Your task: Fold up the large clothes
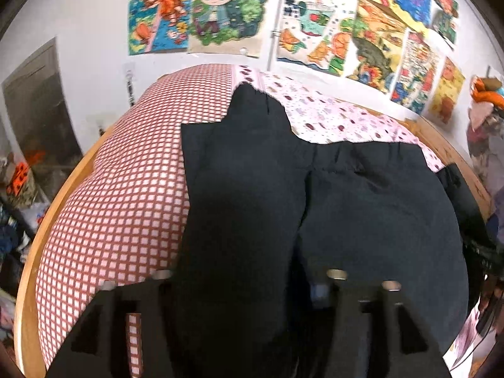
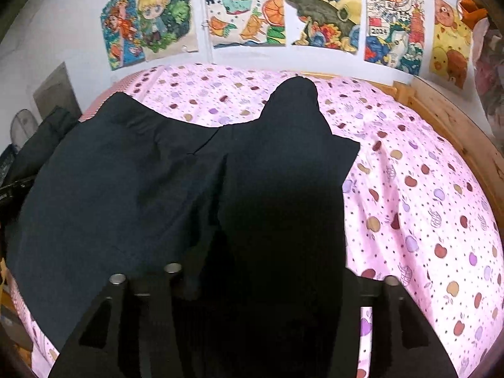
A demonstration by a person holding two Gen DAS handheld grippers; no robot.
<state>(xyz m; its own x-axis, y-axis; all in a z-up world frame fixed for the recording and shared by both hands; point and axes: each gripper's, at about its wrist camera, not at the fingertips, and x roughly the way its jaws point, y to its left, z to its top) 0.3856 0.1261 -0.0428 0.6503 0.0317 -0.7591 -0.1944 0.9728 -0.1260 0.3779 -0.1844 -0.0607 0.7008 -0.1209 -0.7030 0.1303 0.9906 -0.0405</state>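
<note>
A large dark navy garment (image 1: 362,208) lies spread on the bed, with a blacker folded part (image 1: 239,189) laid over its left side. In the right wrist view the same garment (image 2: 119,195) fills the left and middle, and its black folded part (image 2: 283,189) runs up to a rounded tip. My left gripper (image 1: 249,283) hangs low over the near edge of the cloth with its jaws wide apart, and the cloth lies loose between them. My right gripper (image 2: 267,277) is also open over the black part, and its pads do not press on the cloth.
The bed has a red checked cover (image 1: 126,189) and a pink apple-print sheet (image 2: 409,195) inside a wooden frame (image 1: 44,230). Another dark cloth (image 2: 41,138) lies at the bed's edge. Drawings (image 2: 315,9) hang on the white wall behind. Clutter (image 1: 19,182) stands beside the bed.
</note>
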